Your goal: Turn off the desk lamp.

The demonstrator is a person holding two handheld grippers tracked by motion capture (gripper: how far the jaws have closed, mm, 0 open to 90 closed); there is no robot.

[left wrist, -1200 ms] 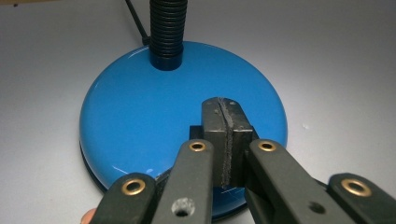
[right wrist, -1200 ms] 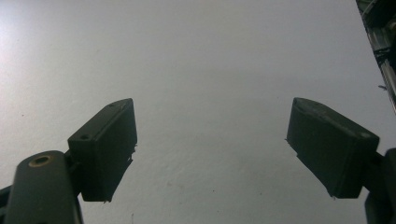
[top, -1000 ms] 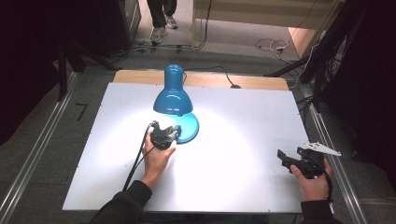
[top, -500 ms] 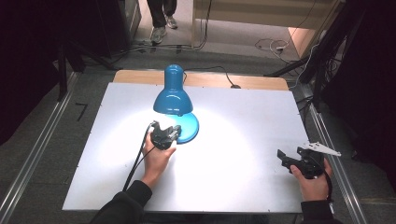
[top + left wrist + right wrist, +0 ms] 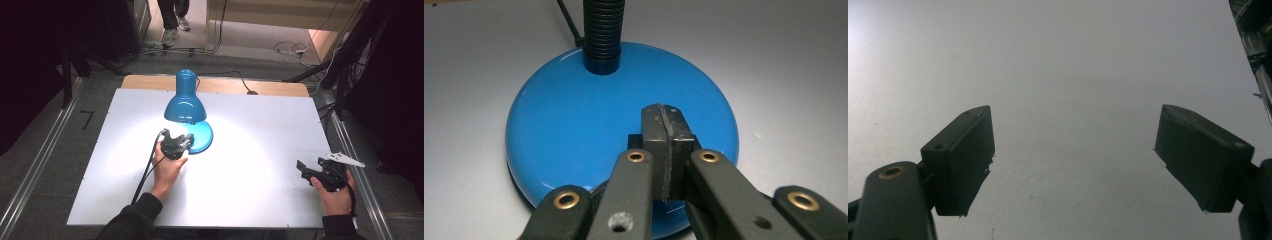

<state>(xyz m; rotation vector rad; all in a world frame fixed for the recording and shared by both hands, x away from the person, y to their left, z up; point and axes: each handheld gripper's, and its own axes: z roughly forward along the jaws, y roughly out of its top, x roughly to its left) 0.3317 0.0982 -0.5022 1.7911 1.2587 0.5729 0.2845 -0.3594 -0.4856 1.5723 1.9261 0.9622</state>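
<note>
My left tongs are clenched, jaws pressed together with nothing between them, their tips over the near edge of the blue lamp's round base. The lamp stands lit at the middle of the white bench. My right tongs are released, jaws wide, well apart near the bench's right edge.

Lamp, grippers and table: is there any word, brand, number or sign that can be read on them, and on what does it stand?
There is no readable text.
Blue lamp and its base: plain, no label.
Left gripper and right gripper: no markings.
White table: blank.
Floor left of the table: a dark mark shaped like a "7", too unclear to confirm.
</note>
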